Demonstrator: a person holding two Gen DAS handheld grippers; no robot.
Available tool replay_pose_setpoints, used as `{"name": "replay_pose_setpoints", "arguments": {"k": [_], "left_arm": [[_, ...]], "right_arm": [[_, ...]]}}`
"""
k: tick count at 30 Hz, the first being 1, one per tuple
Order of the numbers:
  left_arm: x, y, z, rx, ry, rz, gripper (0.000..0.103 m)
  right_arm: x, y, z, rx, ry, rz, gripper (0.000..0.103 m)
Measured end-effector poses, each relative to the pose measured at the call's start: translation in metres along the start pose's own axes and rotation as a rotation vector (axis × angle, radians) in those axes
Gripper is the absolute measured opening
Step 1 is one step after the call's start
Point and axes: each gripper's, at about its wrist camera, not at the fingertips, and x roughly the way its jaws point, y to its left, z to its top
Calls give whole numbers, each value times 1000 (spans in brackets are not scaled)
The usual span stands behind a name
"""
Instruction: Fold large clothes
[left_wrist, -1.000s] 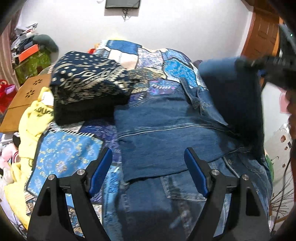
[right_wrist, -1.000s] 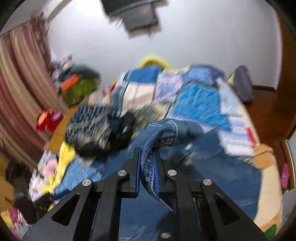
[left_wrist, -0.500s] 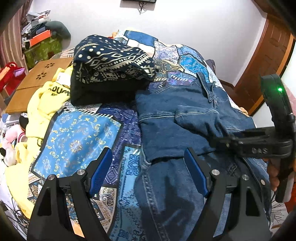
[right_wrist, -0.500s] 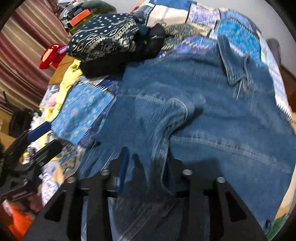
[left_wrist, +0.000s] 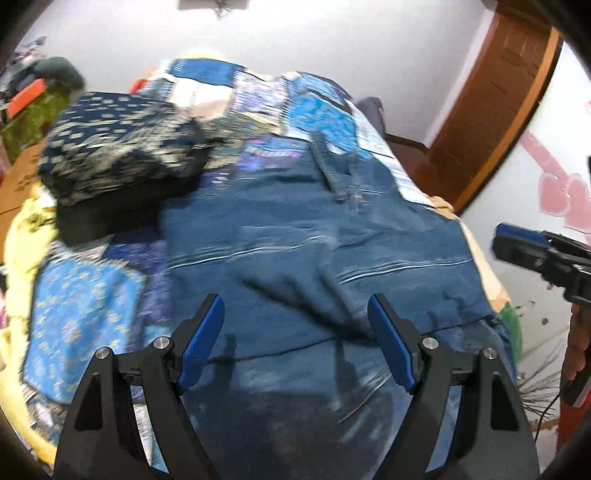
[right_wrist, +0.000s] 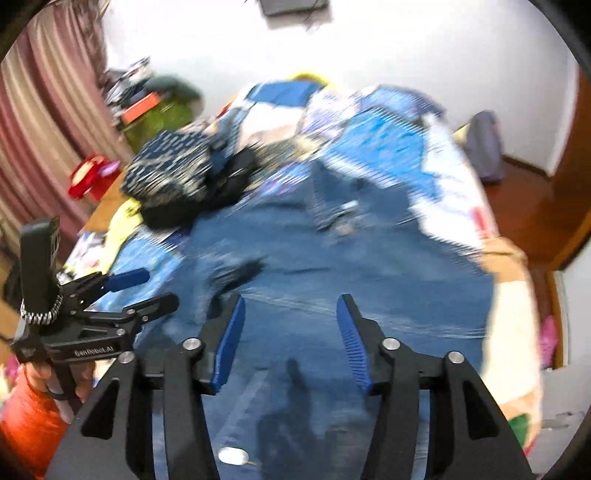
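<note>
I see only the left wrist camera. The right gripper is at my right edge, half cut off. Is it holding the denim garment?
Observer: No. In the right wrist view the right gripper has its jaws opening with nothing between them. The denim garment lies spread below.
Operator: Who carries my left gripper? I see no hand.
Observer: The left gripper shows at the left edge, held by a hand in an orange sleeve.
Operator: What is to the left of the bed?
Observer: A striped pink curtain hangs there.

A home bedroom — patchwork-quilted bed, striped curtain, wooden door, piled clothes.
</note>
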Motion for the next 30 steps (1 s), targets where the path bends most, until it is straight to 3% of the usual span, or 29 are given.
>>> {"name": "replay_pose_setpoints", "arguments": {"k": [3,5,8,10,15,18,22,25,27,30], "left_arm": [[27,-8,12,-8,54,-14,79],[52,-9,18,-20,105,20,79],[80,-4,22,-26,152,92,77],[87,-2,23,-24,154,116,68],[73,2,33,-1,104,107,38],[45,8,43,-13,16,49,32],[14,19,44,-2,-64,28,29],[16,31,34,4,-42,45,29],[24,43,27,-2,-15,114,29],[38,70,9,-73,58,47,31]], "right_arm": [[-7,-23,-3,11,-26,-99,49],[-6,-39,-9,38,-28,-155,49],[-3,-65,-22,95,-4,-178,49],[5,-77,-32,127,21,-182,49],[35,-104,-52,195,119,-216,49],[44,-117,-59,231,148,-214,49],[50,-126,-64,259,166,-210,49],[58,-128,-73,287,190,-184,49],[61,-126,-78,299,197,-171,49],[59,-124,-83,296,197,-171,53]]}}
